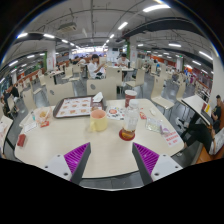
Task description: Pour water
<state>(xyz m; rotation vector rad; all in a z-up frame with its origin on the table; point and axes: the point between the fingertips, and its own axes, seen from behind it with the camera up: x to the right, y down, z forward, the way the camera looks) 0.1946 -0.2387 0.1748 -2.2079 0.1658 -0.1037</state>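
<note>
While the tongs hover above the near edge of the round tabletop, their two fingers stand wide apart, purple pads facing inward, with nothing held or touched between them. Beyond the fingers, near the tabletop's middle, stand an orange pitcher-like vessel and, just beside it, a clear cup with a reddish top; the two stand close, though contact cannot be confirmed. A dark tray lies farther back on the same surface. Small packets sit toward one side. A seated person is visible in the hall behind, among other tables.
</note>
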